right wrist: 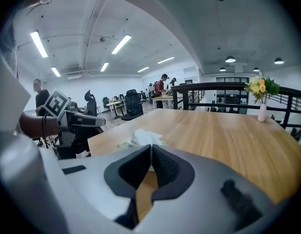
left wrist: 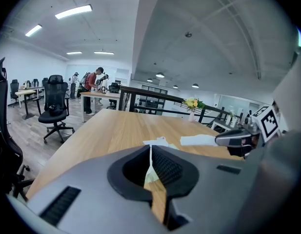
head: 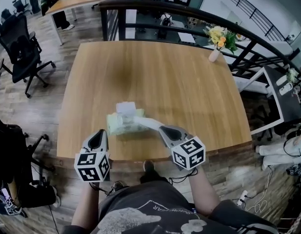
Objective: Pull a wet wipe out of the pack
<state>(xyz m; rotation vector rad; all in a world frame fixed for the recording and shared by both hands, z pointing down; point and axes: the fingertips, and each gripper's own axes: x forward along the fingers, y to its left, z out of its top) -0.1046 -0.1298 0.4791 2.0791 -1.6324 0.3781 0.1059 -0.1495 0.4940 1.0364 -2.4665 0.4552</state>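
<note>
Anchored wet-wipe pack [head: 122, 124], pinched wipe [head: 148, 123]
The left tongs [head: 102, 132] clamp the pack to steady it; the right tongs [head: 163, 129] grip the wipe stretched between them.

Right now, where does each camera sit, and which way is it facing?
Head view: on the person's head, looking steeply down at the table; left claw, right claw, forearms show.
Left gripper view: on the left claw, facing across the table; its jaws show.
Right gripper view: on the right claw, facing across the table; its jaws show.
All three share the pack and flowers.
</note>
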